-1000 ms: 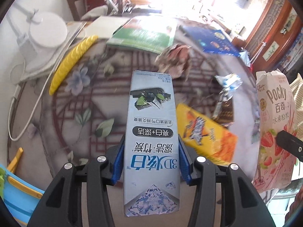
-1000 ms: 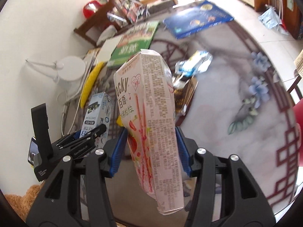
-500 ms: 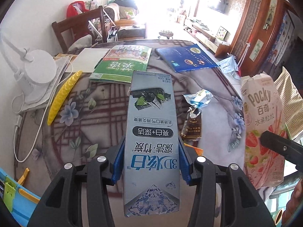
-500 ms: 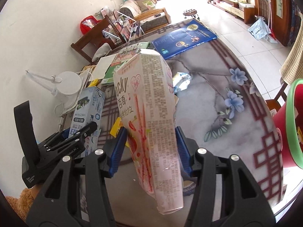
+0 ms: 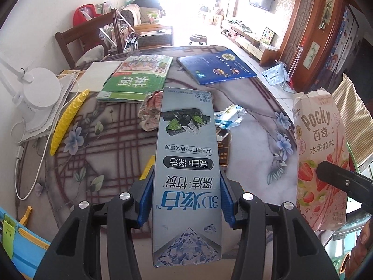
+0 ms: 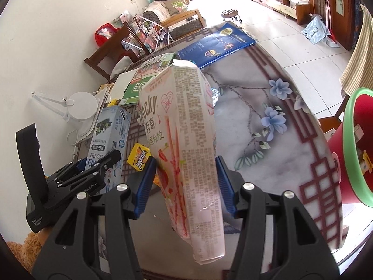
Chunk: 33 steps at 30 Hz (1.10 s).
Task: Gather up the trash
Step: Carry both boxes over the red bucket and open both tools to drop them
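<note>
The left gripper (image 5: 186,198) is clamping a grey-blue toothpaste box (image 5: 186,170) between its blue fingers (image 5: 145,200), the box standing lengthwise above the table (image 5: 251,154). The right gripper (image 6: 184,184) is gripping a pink biscuit box (image 6: 186,140) the same way, its torn top pointing away from the camera. Both boxes are being held clear of the table, side by side. Just beyond the left gripper, a yellow snack packet (image 6: 139,156) and a dark brown wrapper (image 5: 223,149) are lying on the table. Further out, a crumpled pink wrapper (image 5: 150,112) and a blue-white torn wrapper (image 5: 229,116) are resting near the middle. A yellow ridged strip (image 5: 68,119) and a white lamp base (image 5: 39,91) are sitting at the left edge. At the far side, a green book (image 5: 137,81) and a blue book (image 5: 216,68) are lying flat. A red bin with a green rim (image 6: 356,144) is standing beside the table, at the right edge of the right wrist view.
</note>
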### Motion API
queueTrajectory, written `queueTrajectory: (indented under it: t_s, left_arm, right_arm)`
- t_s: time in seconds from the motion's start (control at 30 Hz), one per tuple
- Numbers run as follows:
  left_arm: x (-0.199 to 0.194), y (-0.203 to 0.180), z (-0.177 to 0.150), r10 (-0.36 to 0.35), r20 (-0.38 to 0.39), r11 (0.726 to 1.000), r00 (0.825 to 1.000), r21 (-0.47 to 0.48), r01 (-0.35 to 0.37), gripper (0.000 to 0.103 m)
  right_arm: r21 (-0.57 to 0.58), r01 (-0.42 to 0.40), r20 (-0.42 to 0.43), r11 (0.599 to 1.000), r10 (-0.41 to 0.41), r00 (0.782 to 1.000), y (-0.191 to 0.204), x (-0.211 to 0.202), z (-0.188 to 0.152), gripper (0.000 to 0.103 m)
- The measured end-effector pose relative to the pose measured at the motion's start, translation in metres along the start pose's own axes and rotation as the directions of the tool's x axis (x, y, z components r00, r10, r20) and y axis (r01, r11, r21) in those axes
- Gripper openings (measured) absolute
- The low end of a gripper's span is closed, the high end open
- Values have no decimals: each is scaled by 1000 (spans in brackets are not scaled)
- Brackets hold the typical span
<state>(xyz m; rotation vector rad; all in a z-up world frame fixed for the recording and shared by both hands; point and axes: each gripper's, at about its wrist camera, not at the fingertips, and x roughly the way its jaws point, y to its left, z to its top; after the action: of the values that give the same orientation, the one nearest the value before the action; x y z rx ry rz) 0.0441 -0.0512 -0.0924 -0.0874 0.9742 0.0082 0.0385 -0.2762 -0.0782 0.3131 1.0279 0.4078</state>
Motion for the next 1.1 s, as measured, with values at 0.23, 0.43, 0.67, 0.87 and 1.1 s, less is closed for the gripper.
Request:
queueTrajectory:
  t_s: [0.23, 0.43, 0.67, 0.87, 1.1]
  left_arm:
    - [-3, -20, 0, 1, 4, 1000, 1000, 18, -1, 46]
    - [-3, -44, -1, 2, -2, 1000, 1000, 29, -2, 46]
    - [-4, -83, -4, 13, -7, 999, 1000, 51, -13, 46]
    - [-4, -114, -6, 18, -12, 998, 1000, 60, -17, 47]
    - [-3, -148, -5, 14, -15, 996, 1000, 90, -13, 47]
  right_arm:
    - [12, -4, 10, 1000, 4, 1000, -19, -12, 1, 51]
    - [18, -9, 10, 1000, 9, 1000, -38, -21, 3, 51]
    - [28, -25, 10, 999, 25, 1000, -70, -34, 6, 51]
    - [33, -41, 5, 999, 41, 999, -99, -44, 8, 51]
    - [57, -44, 17, 997, 43, 999, -128, -57, 8, 51]
